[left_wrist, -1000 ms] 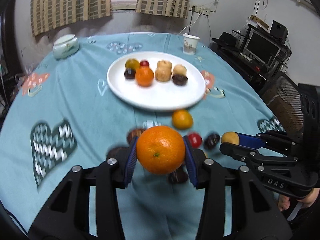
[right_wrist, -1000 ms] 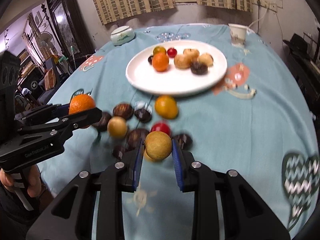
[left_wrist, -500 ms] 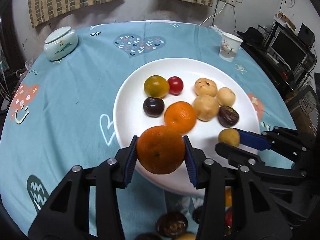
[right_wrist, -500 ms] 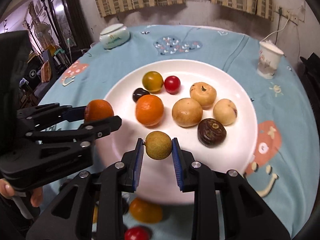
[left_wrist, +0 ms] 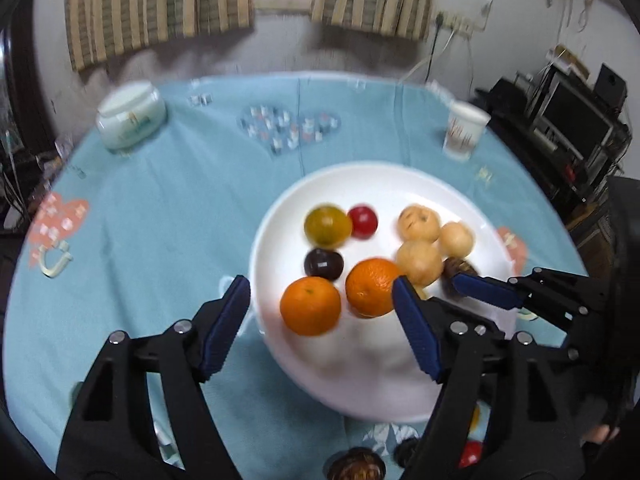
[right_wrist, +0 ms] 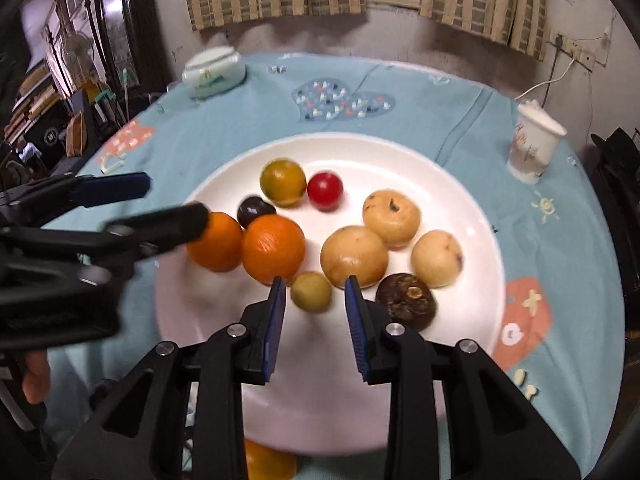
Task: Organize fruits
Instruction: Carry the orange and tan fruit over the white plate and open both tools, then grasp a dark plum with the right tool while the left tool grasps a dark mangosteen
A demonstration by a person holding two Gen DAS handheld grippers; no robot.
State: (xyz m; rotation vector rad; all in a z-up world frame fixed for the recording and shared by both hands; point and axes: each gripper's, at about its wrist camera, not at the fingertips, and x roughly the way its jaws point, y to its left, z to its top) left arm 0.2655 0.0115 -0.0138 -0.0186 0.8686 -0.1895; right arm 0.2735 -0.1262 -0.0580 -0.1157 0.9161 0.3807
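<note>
A white plate (left_wrist: 360,384) (right_wrist: 460,184) on the blue tablecloth holds two oranges, tan round fruits, a red tomato, a yellow-green fruit and dark fruits. My left gripper (left_wrist: 322,308) is open; the orange it released (left_wrist: 310,306) (right_wrist: 214,242) lies on the plate between its fingers, beside the other orange (left_wrist: 372,286) (right_wrist: 273,249). My right gripper (right_wrist: 315,294) is open around the small yellow-green fruit (right_wrist: 311,291), which rests on the plate next to a brown fruit (right_wrist: 407,301).
A paper cup (left_wrist: 462,130) (right_wrist: 534,146) stands behind the plate on the right. A pale lidded bowl (left_wrist: 130,118) (right_wrist: 212,70) stands at the far left. Loose fruits (left_wrist: 360,466) (right_wrist: 266,462) lie on the cloth before the plate. Shelves and electronics stand at the right.
Both grippers opened. The left one let go of the large orange and the right one let go of the small yellow-green fruit; both fruits now rest on the plate.
</note>
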